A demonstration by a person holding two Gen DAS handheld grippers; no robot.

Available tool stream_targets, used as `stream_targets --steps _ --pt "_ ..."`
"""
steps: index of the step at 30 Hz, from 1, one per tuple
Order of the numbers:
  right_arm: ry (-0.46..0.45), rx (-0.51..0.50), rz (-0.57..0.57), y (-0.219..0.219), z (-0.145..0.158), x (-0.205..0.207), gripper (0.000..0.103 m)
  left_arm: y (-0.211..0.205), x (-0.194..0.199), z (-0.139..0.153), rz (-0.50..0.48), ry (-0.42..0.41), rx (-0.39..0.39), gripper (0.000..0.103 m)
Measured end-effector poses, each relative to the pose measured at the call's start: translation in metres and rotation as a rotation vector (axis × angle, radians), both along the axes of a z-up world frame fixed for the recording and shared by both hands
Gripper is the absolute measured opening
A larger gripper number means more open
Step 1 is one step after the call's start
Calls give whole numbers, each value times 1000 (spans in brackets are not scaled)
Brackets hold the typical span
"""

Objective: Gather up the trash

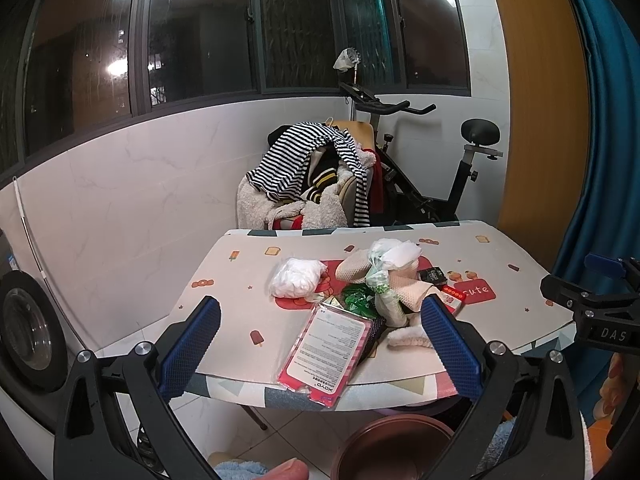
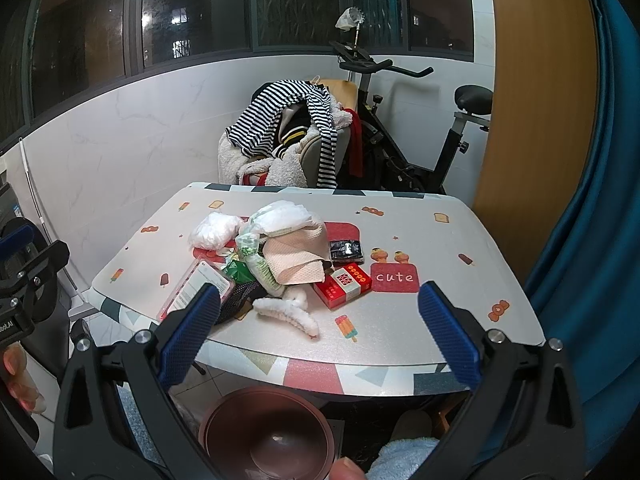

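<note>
A heap of trash lies on the patterned table [image 2: 400, 320]: a white crumpled bag [image 1: 296, 278] [image 2: 214, 232], a pink packet with a label [image 1: 328, 348] [image 2: 192, 292], green wrappers [image 1: 358, 298] [image 2: 240, 270], a beige cloth [image 2: 298, 256], a red box [image 2: 344, 284], a black packet [image 2: 346, 250] and a white fluffy clip [image 2: 288, 312]. A brown bin [image 2: 268, 436] [image 1: 396, 448] stands on the floor below the table's near edge. My left gripper [image 1: 320, 344] is open, in front of the pink packet. My right gripper [image 2: 318, 328] is open, above the table's near edge, holding nothing.
A chair piled with striped and fluffy clothes [image 2: 288, 136] stands behind the table, an exercise bike [image 2: 420, 120] beside it. A blue curtain [image 2: 592, 200] hangs at the right. A washing machine [image 1: 28, 332] is at the left.
</note>
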State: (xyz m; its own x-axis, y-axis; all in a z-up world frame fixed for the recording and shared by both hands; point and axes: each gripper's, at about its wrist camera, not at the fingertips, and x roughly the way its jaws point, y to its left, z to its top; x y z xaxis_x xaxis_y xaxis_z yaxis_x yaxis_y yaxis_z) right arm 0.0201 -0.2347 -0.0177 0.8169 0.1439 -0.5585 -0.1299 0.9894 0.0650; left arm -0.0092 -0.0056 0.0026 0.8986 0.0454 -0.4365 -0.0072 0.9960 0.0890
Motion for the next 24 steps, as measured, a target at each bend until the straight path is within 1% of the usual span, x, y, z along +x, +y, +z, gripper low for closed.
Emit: stream_targets --steps 12,16,18,19,21,24 --pt "0 0 -1 0 0 0 98 -3 -1 1 -4 -2 -1 98" --pt "5 -2 -7 -1 -1 1 98 -3 0 1 -14 -1 -15 98" --pt "8 5 -14 -1 -2 2 98 -2 2 -2 -28 -15 -15 98" --pt "7 11 -19 -2 -3 2 98 0 3 -5 -55 -16 -26 98" --pt "10 35 -27 -5 -8 4 98 6 6 -10 -77 -14 -48 98" --pt "35 72 -19 -8 -18 8 98 17 14 -23 -35 -9 -12 98"
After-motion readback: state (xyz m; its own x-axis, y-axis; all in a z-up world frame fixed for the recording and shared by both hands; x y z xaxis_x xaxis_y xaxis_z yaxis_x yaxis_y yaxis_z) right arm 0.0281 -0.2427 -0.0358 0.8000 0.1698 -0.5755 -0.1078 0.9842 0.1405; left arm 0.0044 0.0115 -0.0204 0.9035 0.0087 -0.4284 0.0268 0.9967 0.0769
